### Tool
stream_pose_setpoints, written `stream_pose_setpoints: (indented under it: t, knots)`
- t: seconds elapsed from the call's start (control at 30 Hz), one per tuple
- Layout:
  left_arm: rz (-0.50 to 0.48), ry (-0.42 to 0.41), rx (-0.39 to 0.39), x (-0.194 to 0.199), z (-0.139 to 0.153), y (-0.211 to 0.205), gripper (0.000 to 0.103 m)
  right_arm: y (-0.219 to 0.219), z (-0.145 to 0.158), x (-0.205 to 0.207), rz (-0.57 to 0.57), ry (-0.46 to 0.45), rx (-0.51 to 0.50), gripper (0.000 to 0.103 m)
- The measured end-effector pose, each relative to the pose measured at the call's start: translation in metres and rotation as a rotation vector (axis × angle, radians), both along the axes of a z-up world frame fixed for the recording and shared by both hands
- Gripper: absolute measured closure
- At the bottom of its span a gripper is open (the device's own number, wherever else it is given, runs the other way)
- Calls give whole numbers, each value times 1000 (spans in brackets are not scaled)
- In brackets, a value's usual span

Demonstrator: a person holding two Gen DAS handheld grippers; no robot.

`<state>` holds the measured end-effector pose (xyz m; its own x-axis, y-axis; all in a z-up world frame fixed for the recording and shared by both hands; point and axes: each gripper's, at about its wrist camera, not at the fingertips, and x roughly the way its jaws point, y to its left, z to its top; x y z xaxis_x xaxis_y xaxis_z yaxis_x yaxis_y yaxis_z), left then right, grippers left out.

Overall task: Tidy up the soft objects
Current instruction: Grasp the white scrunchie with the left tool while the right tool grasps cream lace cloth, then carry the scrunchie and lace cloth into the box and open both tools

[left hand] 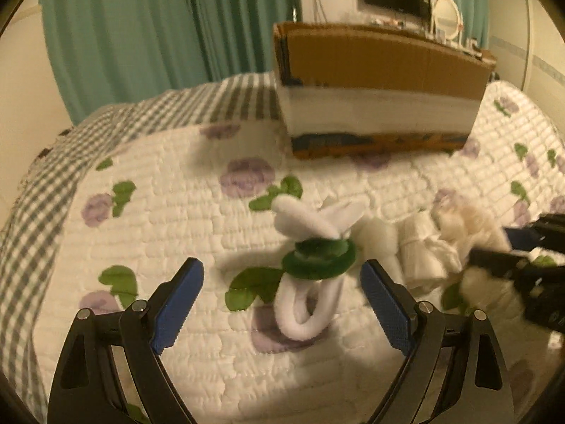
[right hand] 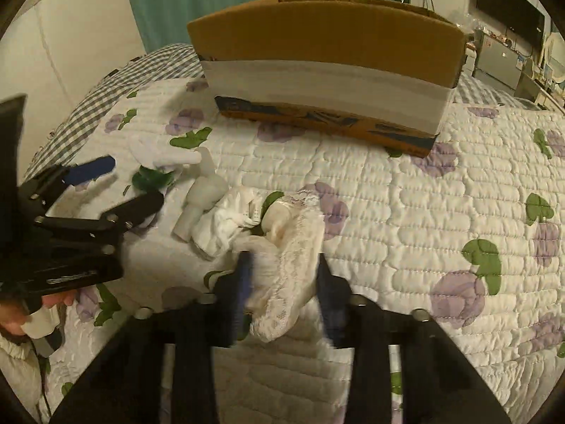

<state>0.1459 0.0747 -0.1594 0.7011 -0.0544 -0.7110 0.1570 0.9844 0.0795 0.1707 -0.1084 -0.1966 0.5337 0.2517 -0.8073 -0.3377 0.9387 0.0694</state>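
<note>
A white soft toy with a green felt collar (left hand: 314, 258) lies on the flowered quilt (left hand: 159, 212), between the spread fingers of my left gripper (left hand: 282, 275), which is open and empty. Beside it lie white rolled socks (left hand: 420, 251) and a lacy cream cloth (right hand: 293, 247). My right gripper (right hand: 286, 275) is around the lacy cloth, its blue pads on both sides; motion blur hides whether they press it. The left gripper also shows in the right wrist view (right hand: 123, 180), over the green collar (right hand: 152, 178). The right gripper shows at the right edge of the left wrist view (left hand: 491, 243).
An open cardboard box (left hand: 381, 88) with a white band stands on the bed behind the soft things; it also shows in the right wrist view (right hand: 325, 67). A checked blanket (left hand: 53, 176) covers the left bed edge. Green curtains (left hand: 141, 28) hang behind.
</note>
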Motion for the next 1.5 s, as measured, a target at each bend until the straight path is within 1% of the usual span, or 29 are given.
stream_pose_setpoints:
  t: [0.03, 0.13, 0.2, 0.23, 0.27, 0.33, 0.43, 0.6, 0.63, 0.67, 0.9, 0.93, 1.0, 1.03, 1.07, 1.13, 1.27, 1.4, 1.47, 1.5]
  knots:
    - [-2, 9, 4, 2, -4, 0, 13, -1, 1, 0, -5, -6, -1, 76]
    - [-9, 15, 18, 3, -10, -1, 13, -3, 6, -2, -27, -40, -19, 80]
    - [-20, 14, 34, 5, -14, -3, 24, -5, 9, -2, -39, -58, -31, 80]
    - [-27, 16, 34, 5, -14, -4, 37, -6, 10, -2, -40, -59, -26, 80]
    - [-33, 13, 32, 5, -14, -5, 48, -7, 11, -2, -44, -59, -22, 82]
    - [-50, 33, 18, 8, -15, -5, 56, -8, 11, -2, -42, -57, -17, 87]
    - [-59, 49, 2, 6, -15, -4, 67, -10, 15, -5, -41, -60, 2, 89]
    - [-63, 26, -4, -8, 2, -5, 68, -17, 28, -13, -53, -84, 30, 90]
    - [-65, 17, 0, -10, 6, -6, 72, -17, 30, -15, -54, -88, 35, 90]
    - [-70, 6, 5, -13, 11, -7, 78, -18, 34, -18, -56, -93, 43, 90]
    - [-98, -53, 40, -34, 46, -14, 79, -22, 63, -41, -59, -148, 81, 90]
    - [-101, -62, 37, -37, 50, -14, 75, -23, 66, -44, -58, -152, 86, 90]
    - [-85, -79, 37, -40, 54, -13, 74, -24, 69, -48, -54, -158, 91, 90]
    - [-72, -78, 42, -39, 53, -13, 66, -25, 69, -49, -53, -159, 92, 90]
    - [-61, -72, 45, -39, 51, -13, 52, -25, 68, -50, -51, -158, 94, 90]
    - [-33, -52, 47, -35, 42, -11, 37, -25, 66, -49, -46, -154, 97, 90]
    - [-16, -40, 40, -30, 25, -10, 37, -28, 57, -41, -53, -138, 100, 90]
    - [-28, 26, 67, -9, -2, -14, 37, -31, 47, -29, -59, -116, 105, 90]
    - [-8, 54, 72, 3, -13, -10, 45, -31, 43, -25, -57, -108, 103, 90]
    - [0, 75, 68, 9, -20, -8, 52, -31, 42, -23, -56, -105, 100, 90]
